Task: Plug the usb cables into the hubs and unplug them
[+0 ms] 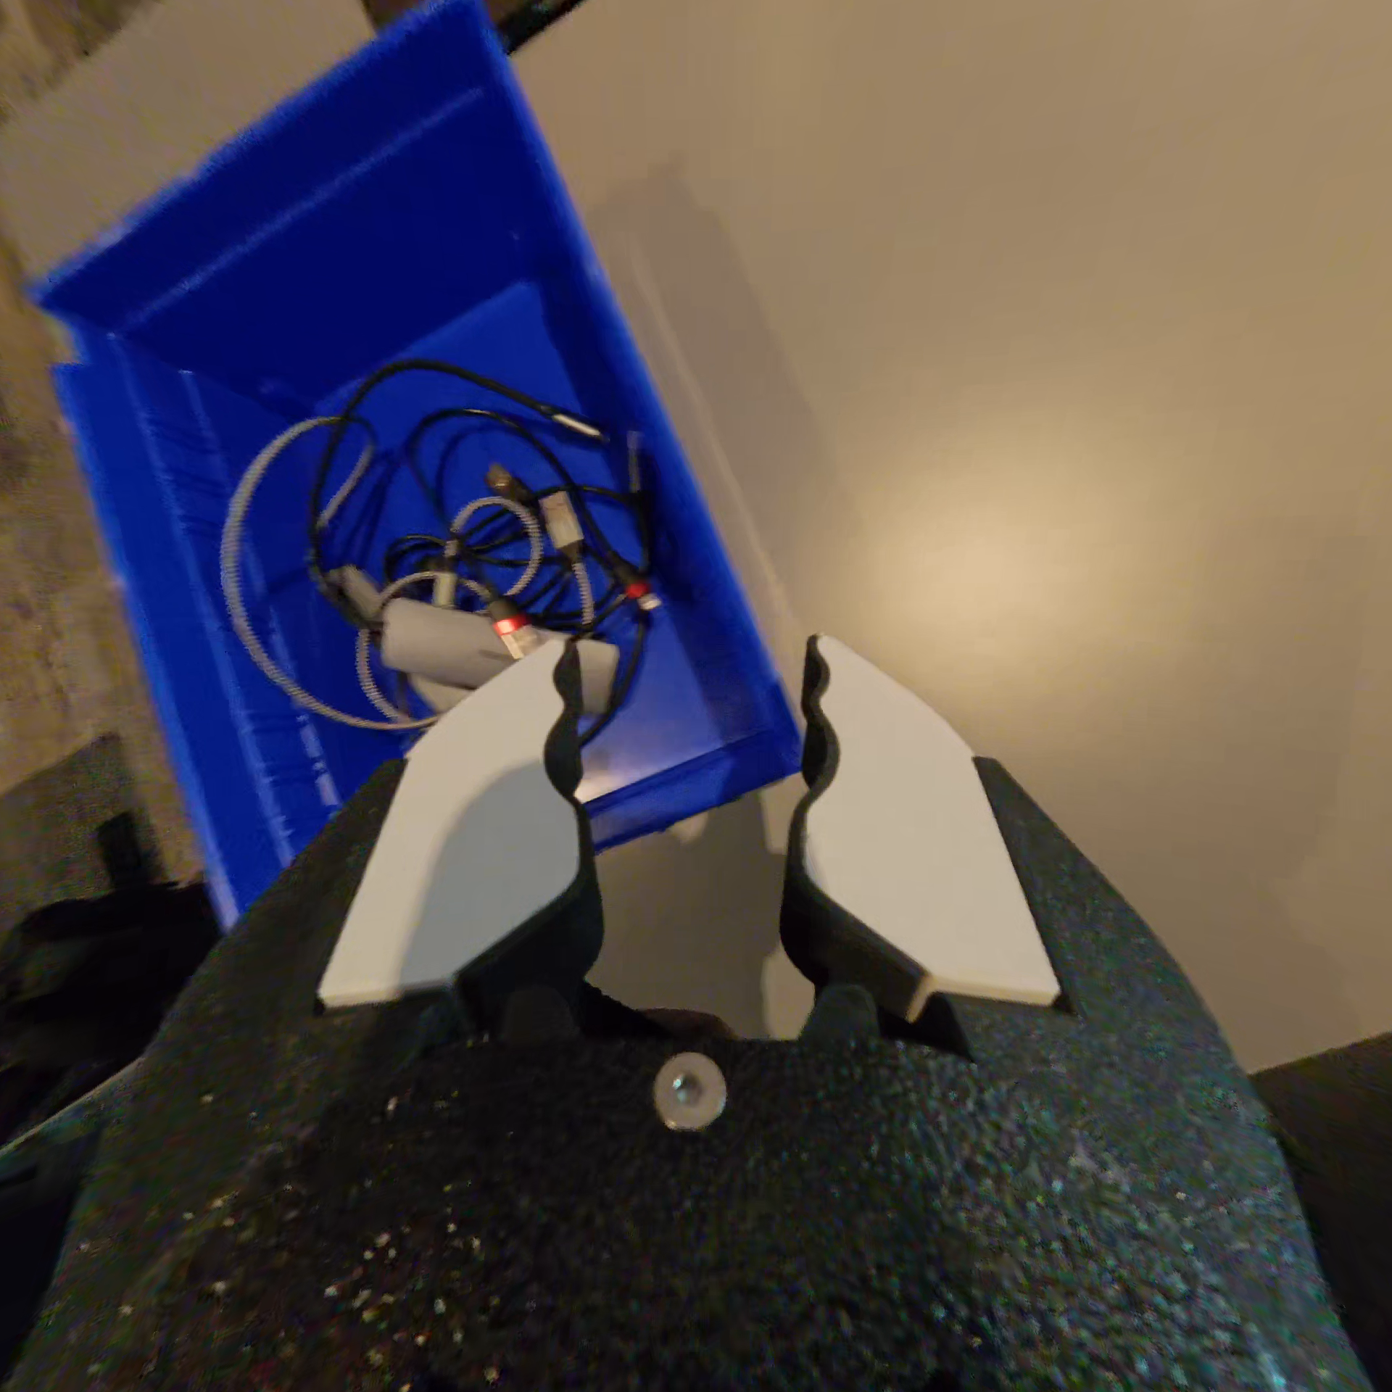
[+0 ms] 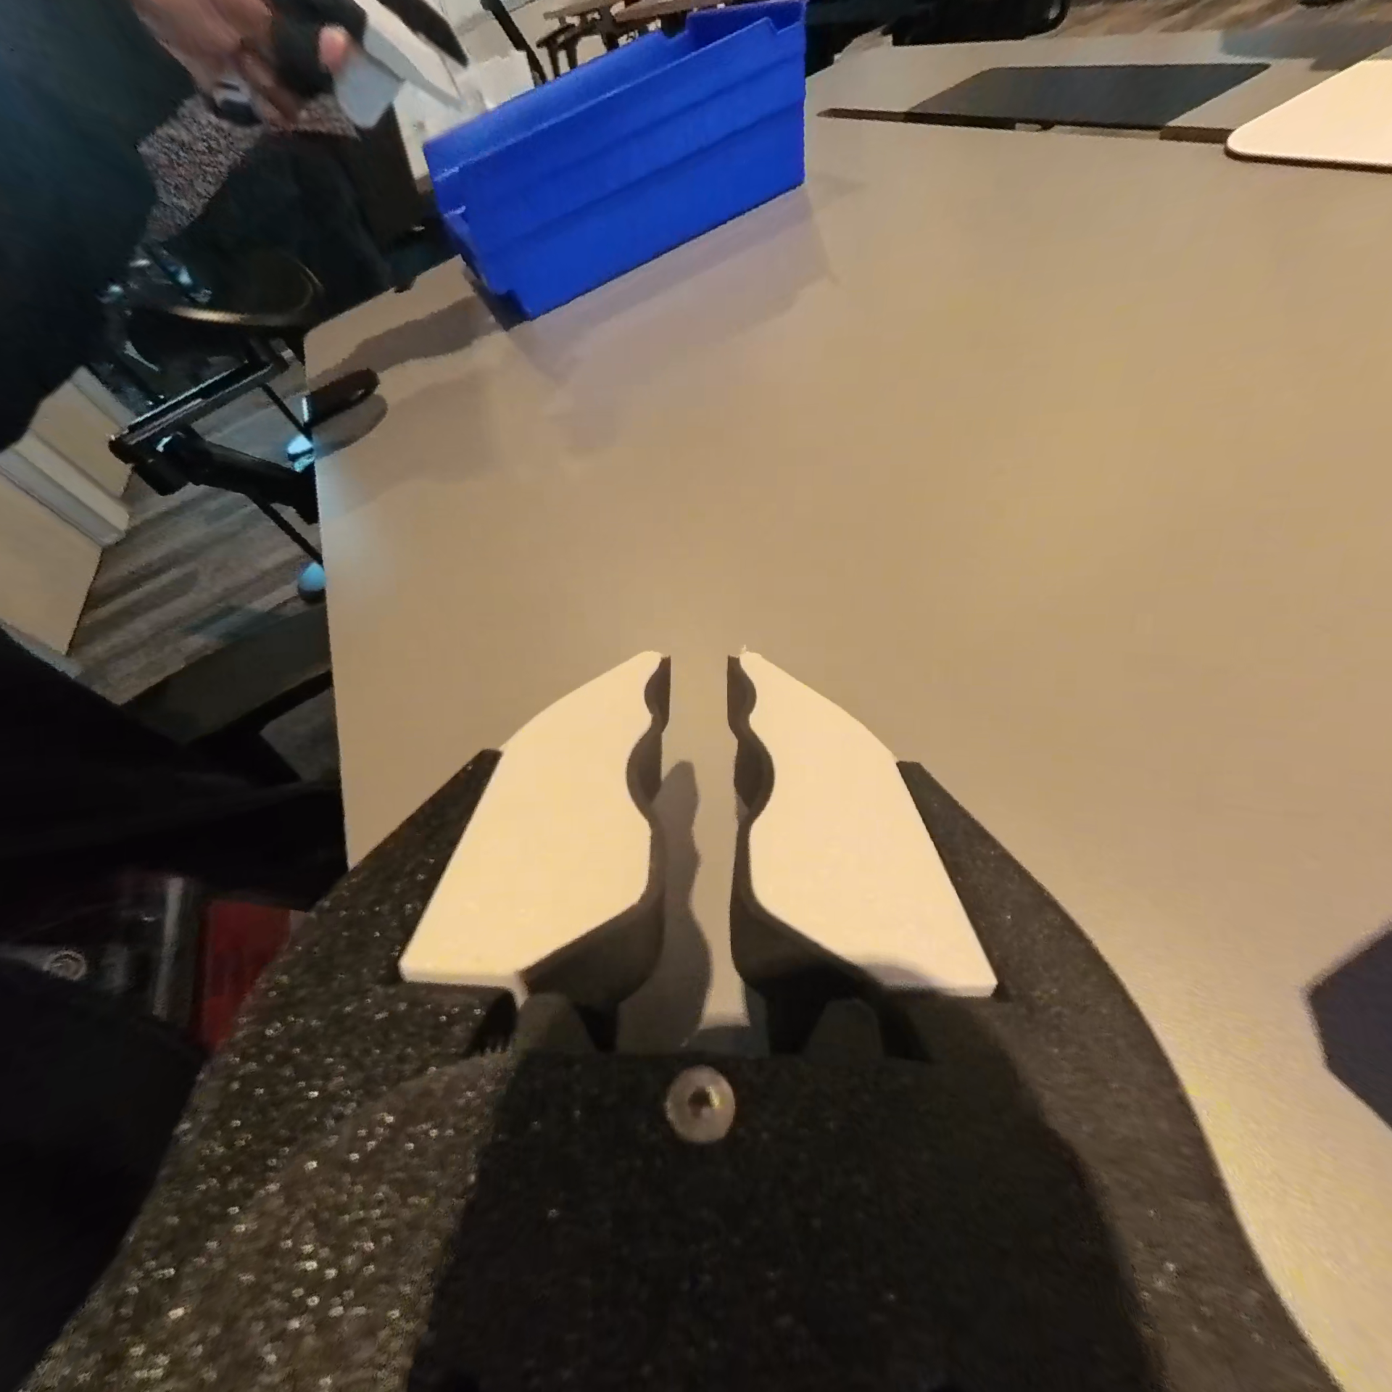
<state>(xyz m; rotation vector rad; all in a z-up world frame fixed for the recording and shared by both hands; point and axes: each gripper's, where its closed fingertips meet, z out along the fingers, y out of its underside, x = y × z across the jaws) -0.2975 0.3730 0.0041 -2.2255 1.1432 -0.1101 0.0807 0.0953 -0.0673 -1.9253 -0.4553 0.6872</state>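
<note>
A blue bin [image 1: 316, 248] stands on the beige table [image 1: 1054, 377]. In it lies a tangle of black and grey braided USB cables [image 1: 248, 527] with a grey hub [image 1: 444, 640]; a red-collared plug [image 1: 511, 624] rests on the hub. My left gripper [image 1: 689, 655] is open wide and empty, above the bin's near right corner. My right gripper [image 2: 698, 659] is empty, low over the bare table [image 2: 979, 452], its jaws a narrow gap apart. The bin [image 2: 625, 151] is far ahead of it to the left. The left gripper [image 2: 399, 68] shows blurred at the top left, in a hand.
A dark mat [image 2: 1092, 94] and a white board [image 2: 1318, 120] lie at the table's far right. Another dark mat [image 2: 1356, 1032] is at the right edge. The table's left edge [image 2: 324, 527] drops to the floor, where a black stand [image 2: 226, 422] is. The tips of one gripper are about 50 centimetres away from the tips of the other. My left gripper's tips are some 12 centimetres from the red-collared plug [image 1: 511, 624].
</note>
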